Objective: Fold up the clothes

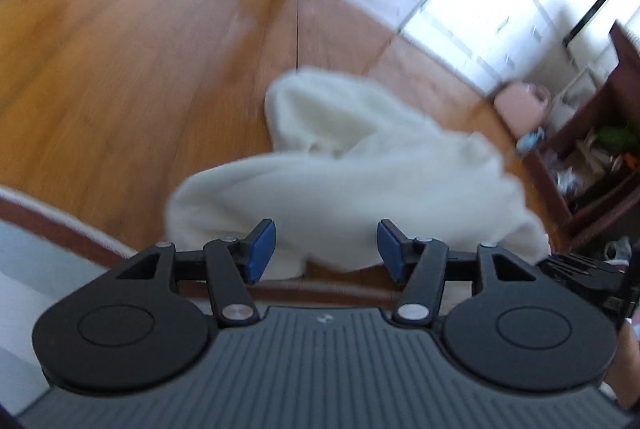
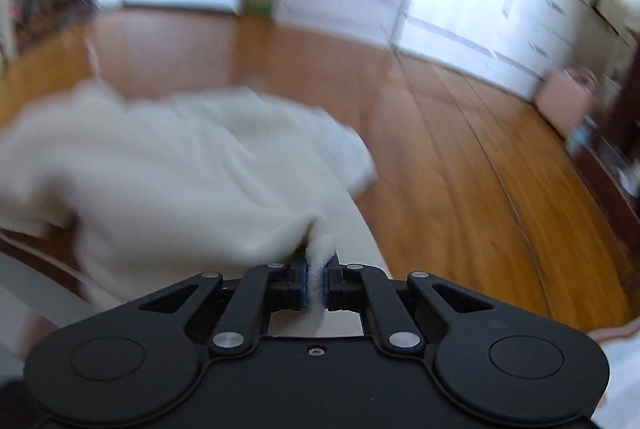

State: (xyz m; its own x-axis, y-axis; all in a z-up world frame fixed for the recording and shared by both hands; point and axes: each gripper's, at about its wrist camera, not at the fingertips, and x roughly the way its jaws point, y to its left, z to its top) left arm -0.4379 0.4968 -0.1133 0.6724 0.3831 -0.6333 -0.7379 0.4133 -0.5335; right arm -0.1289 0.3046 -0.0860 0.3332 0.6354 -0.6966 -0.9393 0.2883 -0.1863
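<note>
Folding has barely begun, judging by the lie of the cloth: one white fleece garment [image 2: 168,173] hangs bunched and rumpled over the wooden floor [image 2: 460,169], with no neat fold showing. Right gripper [image 2: 318,279] has its jaws clamped on a pinched edge of that garment. Left gripper [image 1: 322,251] has its jaws apart, empty, just short of the same cloth [image 1: 344,185]. Spreading and every fold look left to do. Count: one garment, two grippers.

Both the left gripper [image 1: 326,251] and right gripper [image 2: 316,283] are matte black, with round hubs, silver pivot screws and blue pads [image 1: 262,249]. The left one's body is ribbed grey.
</note>
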